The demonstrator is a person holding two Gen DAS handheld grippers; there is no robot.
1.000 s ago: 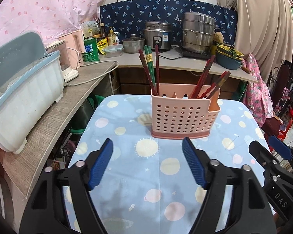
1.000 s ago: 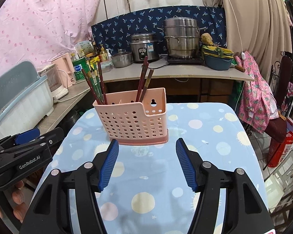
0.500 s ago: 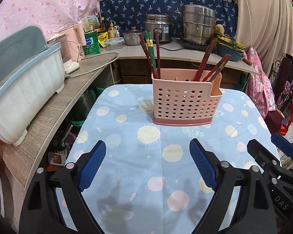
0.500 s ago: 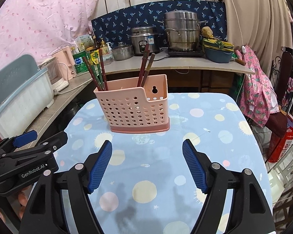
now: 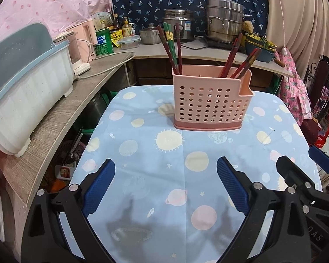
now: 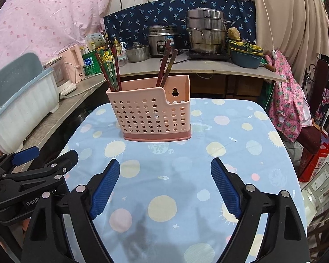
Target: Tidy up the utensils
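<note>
A pink perforated utensil holder (image 5: pixel 210 100) stands upright on the blue tablecloth (image 5: pixel 182 175). It also shows in the right wrist view (image 6: pixel 152 114). Red and green chopsticks (image 5: pixel 170 43) stand in its left compartment, and red-brown chopsticks (image 5: pixel 239 59) lean in its right part. My left gripper (image 5: pixel 165 188) is open and empty, well short of the holder. My right gripper (image 6: pixel 164 188) is open and empty, also short of the holder. Each gripper shows at the edge of the other's view.
A white and blue dish rack (image 5: pixel 24 94) sits on the wooden counter (image 5: pixel 61 118) to the left. Pots, a rice cooker (image 5: pixel 179 28) and bottles stand on the back counter. A chair with pink cloth (image 6: pixel 291 114) is at the right.
Both grippers have pulled back from the holder and risen a little, so it looks smaller and farther away. Both stay open and empty.
</note>
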